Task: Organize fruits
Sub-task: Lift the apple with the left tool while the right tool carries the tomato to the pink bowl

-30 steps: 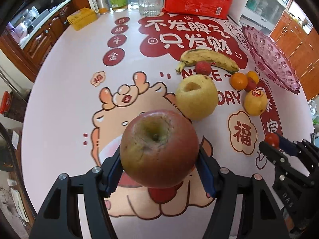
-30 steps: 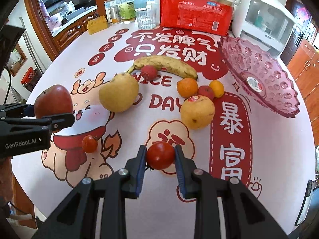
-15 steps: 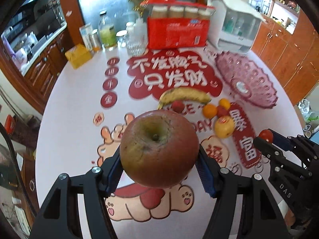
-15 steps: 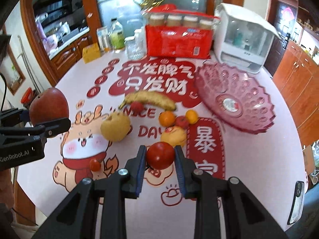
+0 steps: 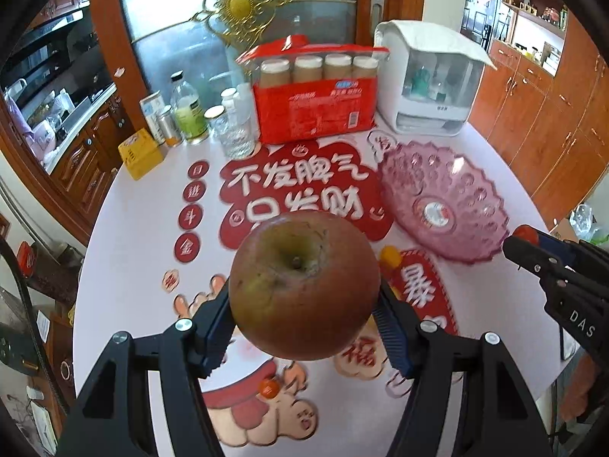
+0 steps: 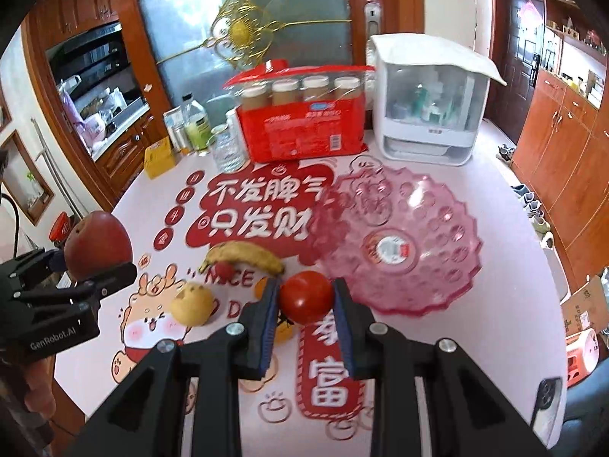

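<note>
Left of the pink bowl, seen from the left wrist, the left gripper pinches one apple above the tabletop. From the right wrist, the right gripper pinches one tomato just short of that bowl; one banana and one pear lie left of it. Carrying is underway; next, probably, lowering both into the bowl.

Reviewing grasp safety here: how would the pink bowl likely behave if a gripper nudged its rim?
The pink bowl looks like thin, clear moulded plastic, so probably light and apt to slide on the smooth tablecloth. Its wide, shallow, flared shape suggests a push down on the rim could tip it. It is empty, so nothing weighs it down.
</note>
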`<move>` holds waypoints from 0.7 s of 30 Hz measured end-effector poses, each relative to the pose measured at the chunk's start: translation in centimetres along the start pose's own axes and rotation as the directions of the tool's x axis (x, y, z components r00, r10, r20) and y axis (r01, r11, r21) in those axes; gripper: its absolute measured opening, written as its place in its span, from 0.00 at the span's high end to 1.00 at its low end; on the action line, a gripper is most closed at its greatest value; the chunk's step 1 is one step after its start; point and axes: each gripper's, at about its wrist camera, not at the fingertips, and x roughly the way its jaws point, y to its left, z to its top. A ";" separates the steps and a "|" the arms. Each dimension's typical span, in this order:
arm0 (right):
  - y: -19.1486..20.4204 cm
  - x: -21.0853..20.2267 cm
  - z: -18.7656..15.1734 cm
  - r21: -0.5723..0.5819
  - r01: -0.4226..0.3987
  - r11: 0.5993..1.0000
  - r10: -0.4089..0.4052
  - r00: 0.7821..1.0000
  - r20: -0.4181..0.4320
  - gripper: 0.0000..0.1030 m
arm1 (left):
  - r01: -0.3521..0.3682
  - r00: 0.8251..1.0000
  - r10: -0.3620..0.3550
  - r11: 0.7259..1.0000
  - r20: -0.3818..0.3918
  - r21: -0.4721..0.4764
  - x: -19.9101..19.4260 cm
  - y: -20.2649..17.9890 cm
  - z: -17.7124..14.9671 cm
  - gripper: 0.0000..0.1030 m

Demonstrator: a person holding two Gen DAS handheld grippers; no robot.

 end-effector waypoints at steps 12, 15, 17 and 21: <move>-9.1 -1.0 8.2 -0.023 0.056 0.998 -0.054 0.996 0.064 0.73 | 0.006 0.999 -0.007 1.000 0.043 0.008 2.2 -9.0 8.5 0.36; -11.0 0.2 9.0 -0.012 0.064 0.998 -0.063 0.997 0.052 0.73 | 0.006 0.999 -0.006 1.000 0.033 0.002 3.7 -10.9 9.8 0.36; -12.3 1.2 9.0 -0.004 0.064 0.998 -0.063 0.997 0.034 0.73 | 0.008 1.000 -0.008 1.000 0.022 -0.002 4.8 -12.0 10.3 0.36; -14.3 3.8 8.3 0.006 0.075 0.997 -0.075 0.997 -0.010 0.73 | 0.018 1.000 -0.018 1.000 -0.010 0.003 8.0 -14.2 10.7 0.36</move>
